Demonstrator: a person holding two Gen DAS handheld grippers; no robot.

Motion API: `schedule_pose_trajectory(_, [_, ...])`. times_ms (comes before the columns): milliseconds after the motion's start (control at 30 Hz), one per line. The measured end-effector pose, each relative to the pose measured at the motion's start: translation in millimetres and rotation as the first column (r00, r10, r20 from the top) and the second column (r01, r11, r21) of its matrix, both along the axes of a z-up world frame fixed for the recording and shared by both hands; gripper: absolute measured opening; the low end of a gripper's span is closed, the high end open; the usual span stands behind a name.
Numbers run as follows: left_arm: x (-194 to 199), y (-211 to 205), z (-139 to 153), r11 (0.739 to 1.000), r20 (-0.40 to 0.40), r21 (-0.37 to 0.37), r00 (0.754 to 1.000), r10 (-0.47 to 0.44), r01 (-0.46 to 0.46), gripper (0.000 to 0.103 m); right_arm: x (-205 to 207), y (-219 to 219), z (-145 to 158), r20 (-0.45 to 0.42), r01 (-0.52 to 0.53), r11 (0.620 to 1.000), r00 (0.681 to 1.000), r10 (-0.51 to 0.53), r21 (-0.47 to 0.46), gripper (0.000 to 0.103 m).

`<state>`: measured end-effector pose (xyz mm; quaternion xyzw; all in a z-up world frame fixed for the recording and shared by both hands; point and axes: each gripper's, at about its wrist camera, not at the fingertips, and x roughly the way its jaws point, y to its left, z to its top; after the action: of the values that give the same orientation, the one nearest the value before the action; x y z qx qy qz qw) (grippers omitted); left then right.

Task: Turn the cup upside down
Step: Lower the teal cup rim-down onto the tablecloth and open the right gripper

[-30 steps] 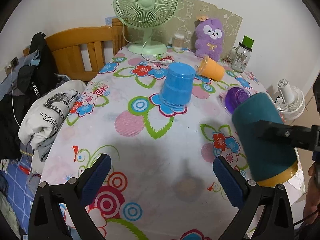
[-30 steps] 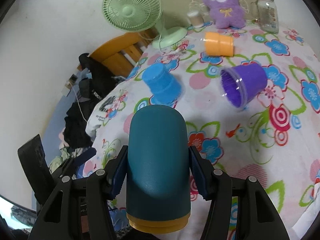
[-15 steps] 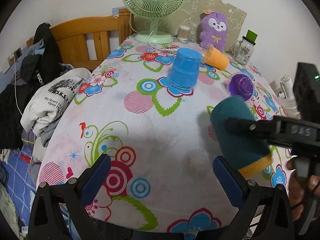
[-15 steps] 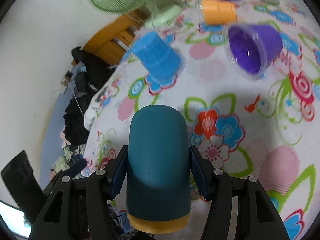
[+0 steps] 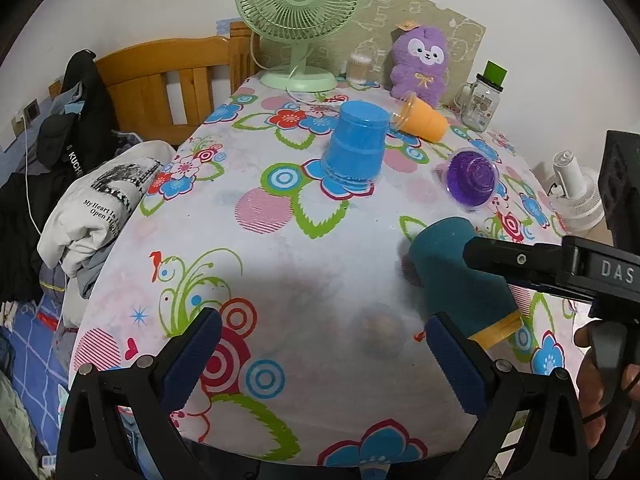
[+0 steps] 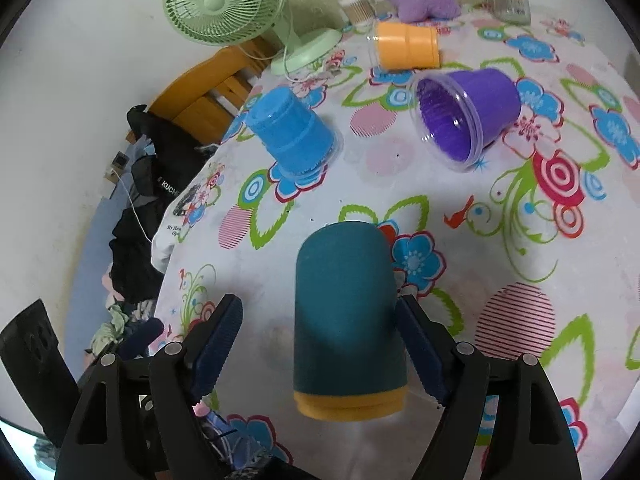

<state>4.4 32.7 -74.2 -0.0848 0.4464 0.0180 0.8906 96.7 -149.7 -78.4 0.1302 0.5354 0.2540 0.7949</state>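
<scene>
A teal cup with a yellow rim band (image 6: pixel 348 312) lies tilted between the fingers of my right gripper (image 6: pixel 320 344). The jaws stand open: a wide gap at the left finger (image 6: pixel 218 340), while the right finger (image 6: pixel 420 352) is close to the cup. In the left wrist view the cup (image 5: pixel 456 276) leans over the flowered tablecloth (image 5: pixel 280 272), base end down, rim end raised, under the right gripper's finger. My left gripper (image 5: pixel 320 356) is open and empty near the table's front edge.
A blue cup (image 5: pixel 356 144) stands upside down mid-table. A purple cup (image 6: pixel 468 112) and an orange cup (image 6: pixel 406 46) lie on their sides. A green fan (image 5: pixel 298 20), a purple plush (image 5: pixel 418 64) and a jar (image 5: pixel 482 100) stand at the back. Clothes and a chair are at the left.
My right gripper has opened: its left finger has drawn away from the teal cup. The cup has come down toward the tablecloth. The left gripper's view has pulled back slightly.
</scene>
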Motion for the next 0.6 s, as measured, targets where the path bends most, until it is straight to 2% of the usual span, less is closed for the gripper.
schedule_pose_trajectory(200, [7,-10,9,1.000,0.016,0.011,1.000,-0.014,0.014,0.103,-3,-8,10,0.049,0.008,0.999,0.999,-0.006,-0.044,0.081])
schedule_pose_trajectory(600, [38,-56,18,0.996,0.023,-0.008,0.996,-0.085,0.085,0.103,-6,-62,13,0.062,0.090,0.996,0.994,-0.089,-0.015,0.084])
